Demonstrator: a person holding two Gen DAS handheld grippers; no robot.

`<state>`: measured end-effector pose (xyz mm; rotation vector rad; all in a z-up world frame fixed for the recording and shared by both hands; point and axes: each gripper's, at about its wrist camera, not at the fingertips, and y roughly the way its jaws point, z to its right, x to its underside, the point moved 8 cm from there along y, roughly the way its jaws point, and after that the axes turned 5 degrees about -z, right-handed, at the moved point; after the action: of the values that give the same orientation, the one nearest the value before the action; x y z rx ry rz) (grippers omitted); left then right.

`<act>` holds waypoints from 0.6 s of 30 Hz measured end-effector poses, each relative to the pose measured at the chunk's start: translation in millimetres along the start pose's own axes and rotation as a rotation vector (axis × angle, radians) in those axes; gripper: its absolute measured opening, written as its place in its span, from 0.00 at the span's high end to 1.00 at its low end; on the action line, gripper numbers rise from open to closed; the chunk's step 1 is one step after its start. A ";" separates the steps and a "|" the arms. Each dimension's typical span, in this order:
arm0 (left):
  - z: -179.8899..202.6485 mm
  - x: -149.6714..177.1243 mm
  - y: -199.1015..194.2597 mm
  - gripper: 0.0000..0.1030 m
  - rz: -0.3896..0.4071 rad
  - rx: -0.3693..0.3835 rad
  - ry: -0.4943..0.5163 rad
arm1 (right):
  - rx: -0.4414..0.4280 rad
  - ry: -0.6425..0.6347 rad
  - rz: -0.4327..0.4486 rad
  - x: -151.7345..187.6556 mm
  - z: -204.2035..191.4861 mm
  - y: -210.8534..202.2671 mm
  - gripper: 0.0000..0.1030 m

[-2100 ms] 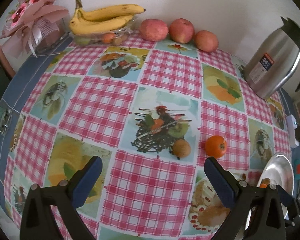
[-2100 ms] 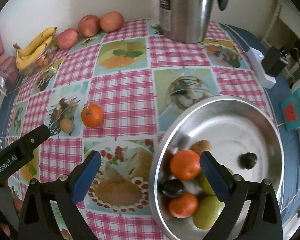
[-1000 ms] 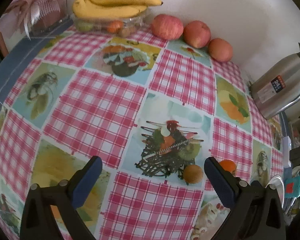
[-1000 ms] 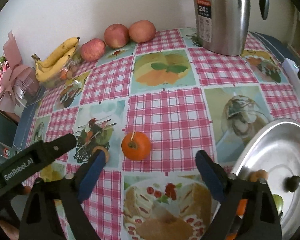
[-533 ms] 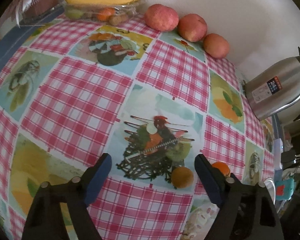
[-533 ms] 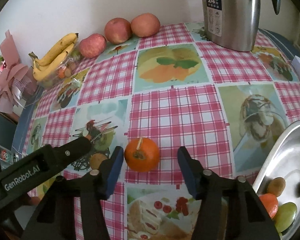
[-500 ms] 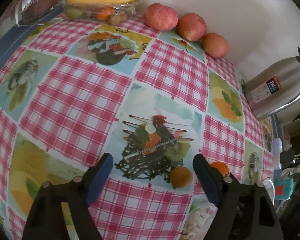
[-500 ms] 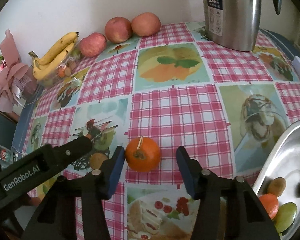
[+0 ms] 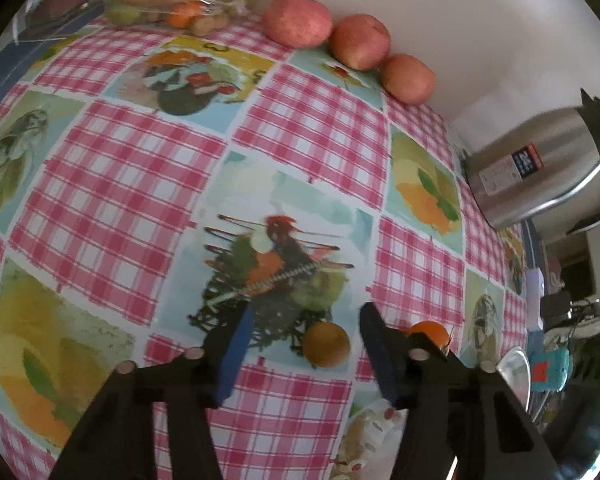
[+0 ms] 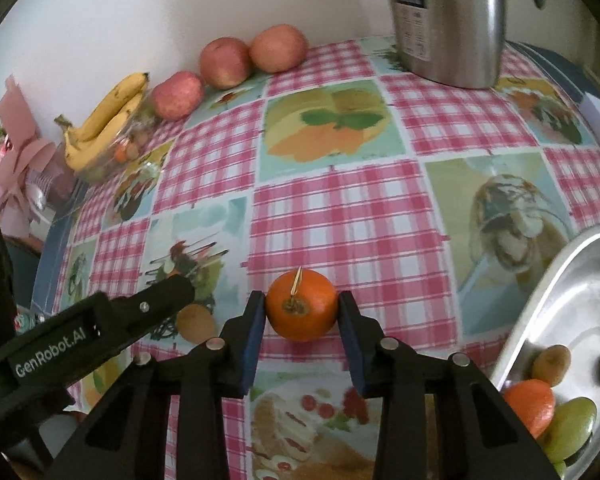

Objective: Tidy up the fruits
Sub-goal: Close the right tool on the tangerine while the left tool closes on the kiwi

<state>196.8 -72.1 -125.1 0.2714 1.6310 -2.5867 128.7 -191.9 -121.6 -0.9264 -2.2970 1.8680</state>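
Two blue-padded black grippers work low over the pink-checked, fruit-printed tablecloth (image 10: 352, 216). The right gripper (image 10: 302, 322) is closing, its pads touching both sides of a glossy round orange tangerine with a stalk (image 10: 302, 310). The left gripper (image 9: 304, 340) is closing too; a small matte brown round fruit (image 9: 326, 345) lies between its pads, touching neither. At the right, a shiny steel bowl (image 10: 560, 292) holds mixed fruit. Farther back, three reddish apples (image 10: 224, 62), yellow bananas (image 10: 108, 114) and a brushed-steel thermos jug (image 10: 448, 20) stand along the white wall.
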 end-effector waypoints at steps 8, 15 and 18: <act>13.2 7.4 8.6 0.73 -0.036 -0.005 0.044 | -0.007 0.042 0.006 -2.6 12.1 -6.1 0.63; 9.6 7.0 3.1 0.73 -0.030 0.006 0.015 | -0.015 0.054 0.014 -3.9 13.2 -13.6 0.63; 8.4 5.5 -5.2 0.73 -0.014 0.017 0.000 | -0.013 0.051 0.021 -5.2 10.1 -19.4 0.63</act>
<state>189.6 -77.3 -118.0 0.2623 1.6173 -2.6124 120.9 -205.1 -105.1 -0.9911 -2.2823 1.8169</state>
